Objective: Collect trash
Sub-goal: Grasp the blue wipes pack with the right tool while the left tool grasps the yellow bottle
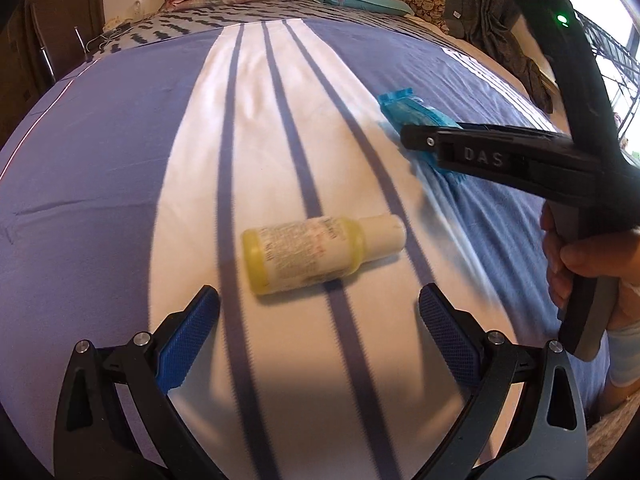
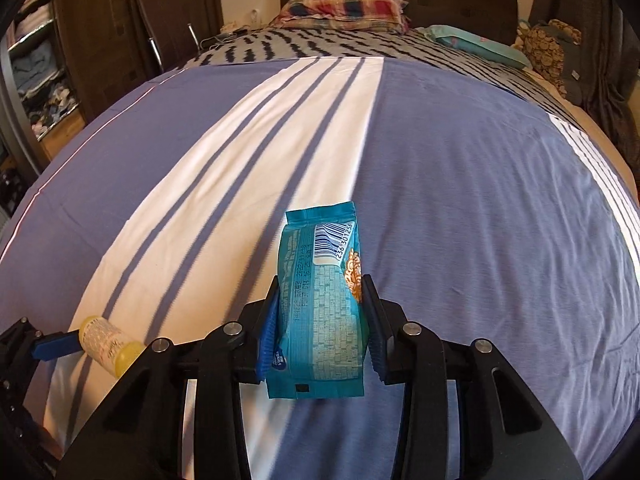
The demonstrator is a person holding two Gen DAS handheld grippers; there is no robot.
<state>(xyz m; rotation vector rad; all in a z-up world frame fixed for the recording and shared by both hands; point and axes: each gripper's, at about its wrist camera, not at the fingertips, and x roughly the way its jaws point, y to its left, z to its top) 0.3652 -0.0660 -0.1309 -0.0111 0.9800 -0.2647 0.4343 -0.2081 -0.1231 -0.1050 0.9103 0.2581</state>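
A teal snack packet (image 2: 320,312) stands on edge on the blue-and-white striped bedspread (image 2: 460,200), pinched between the right gripper's (image 2: 320,320) blue pads. To its left a small yellow bottle (image 1: 316,254), white cap on, lies on its side just ahead of the left gripper (image 1: 320,304), whose fingers are spread wide.

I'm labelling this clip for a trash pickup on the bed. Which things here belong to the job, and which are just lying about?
Part of the job:
- blue snack wrapper, clamped in the right gripper
- small yellow bottle, lying on the bedspread ahead of the open left gripper

Just lying about:
- plaid pillow
- teal pillow
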